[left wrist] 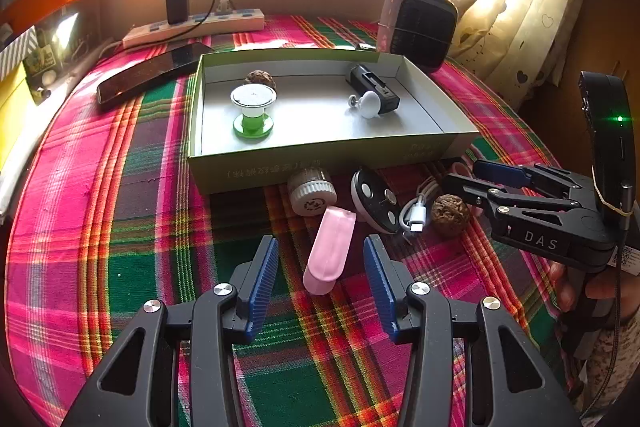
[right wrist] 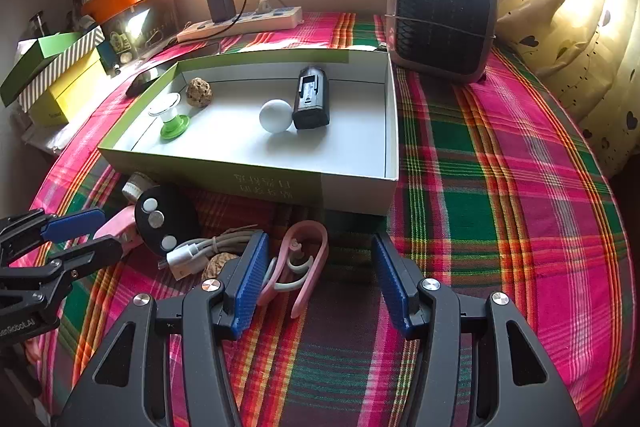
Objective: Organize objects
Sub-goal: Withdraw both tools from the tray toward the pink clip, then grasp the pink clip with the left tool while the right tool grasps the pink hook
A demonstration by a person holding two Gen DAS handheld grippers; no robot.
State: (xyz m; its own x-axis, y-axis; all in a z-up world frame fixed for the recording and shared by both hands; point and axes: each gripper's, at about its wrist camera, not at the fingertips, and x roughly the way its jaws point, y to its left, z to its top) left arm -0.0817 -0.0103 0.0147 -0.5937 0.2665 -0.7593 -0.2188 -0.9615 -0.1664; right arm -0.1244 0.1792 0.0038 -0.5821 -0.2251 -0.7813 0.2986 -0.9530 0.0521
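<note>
A green-sided cardboard box (left wrist: pixel 320 163) (right wrist: pixel 280 183) holds a green spool (left wrist: pixel 253 109), a walnut (left wrist: pixel 261 79), a white knob (left wrist: pixel 368 103) and a black battery (left wrist: pixel 374 87). In front of it lie a white cap (left wrist: pixel 310 191), a black disc (left wrist: pixel 376 201), a white USB cable (left wrist: pixel 416 215), a walnut (left wrist: pixel 450 215) and a pink clip (left wrist: pixel 330 251). My left gripper (left wrist: pixel 320 267) is open, its fingers either side of the pink clip. My right gripper (right wrist: pixel 320 271) is open around a pink looped clip (right wrist: pixel 300 267).
A plaid cloth (right wrist: pixel 500 207) covers the table. A fan heater (right wrist: pixel 442 19) stands at the back right, a power strip with a charger (right wrist: pixel 240 21) at the back, a phone (left wrist: pixel 152 73) left of the box, boxes (right wrist: pixel 56 75) at the far left.
</note>
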